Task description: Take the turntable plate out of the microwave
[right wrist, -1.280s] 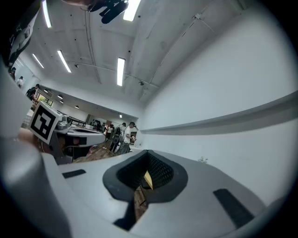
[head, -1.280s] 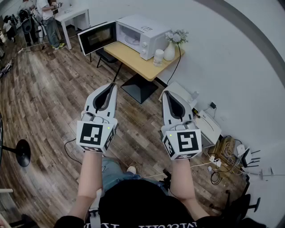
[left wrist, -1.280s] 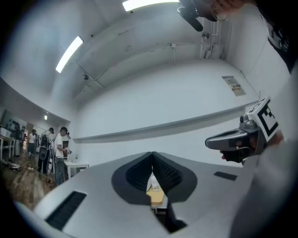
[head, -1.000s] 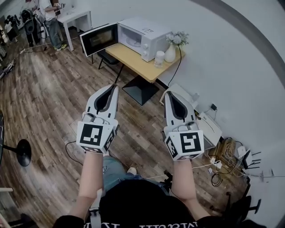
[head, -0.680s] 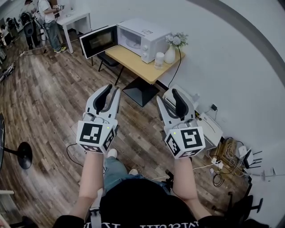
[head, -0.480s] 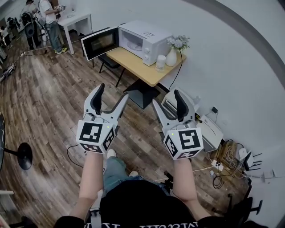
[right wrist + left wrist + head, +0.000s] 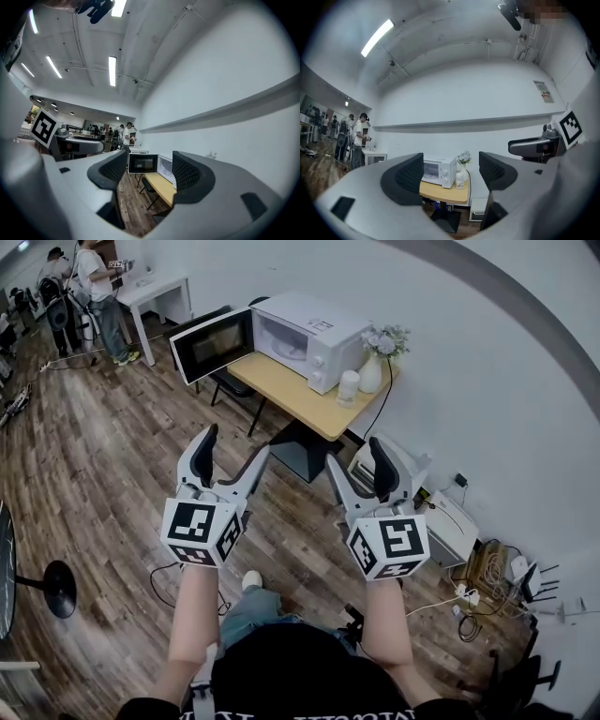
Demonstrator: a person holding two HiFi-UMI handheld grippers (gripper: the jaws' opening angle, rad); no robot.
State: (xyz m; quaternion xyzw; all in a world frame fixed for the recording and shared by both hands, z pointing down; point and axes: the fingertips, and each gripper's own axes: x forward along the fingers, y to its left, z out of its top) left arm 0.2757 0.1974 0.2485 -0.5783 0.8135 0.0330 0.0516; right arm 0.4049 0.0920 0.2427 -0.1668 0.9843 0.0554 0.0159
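The left gripper (image 7: pixel 234 444), white with black ribbed pads and a marker cube at its rear, is held out in the air well short of the microwave. Its jaws are opening, already wide, and nothing lies between them; in the left gripper view (image 7: pixel 447 176) only the far-off microwave shows in the gap. The boxy white microwave (image 7: pixel 305 329) stands on a light wooden table (image 7: pixel 300 390), its dark-windowed door (image 7: pixel 211 343) swung open to the left. The turntable plate (image 7: pixel 279 337) is inside the microwave's cavity, a pale disc barely made out, untouched by either gripper. To the microwave's right on the table are a small white jar (image 7: pixel 348 387) and a white vase of flowers (image 7: pixel 372 371). The matching right gripper (image 7: pixel 356 456) also hangs short of the microwave, jaws spread wide, holding nothing; its own view (image 7: pixel 150 171) frames the open door between the pads.
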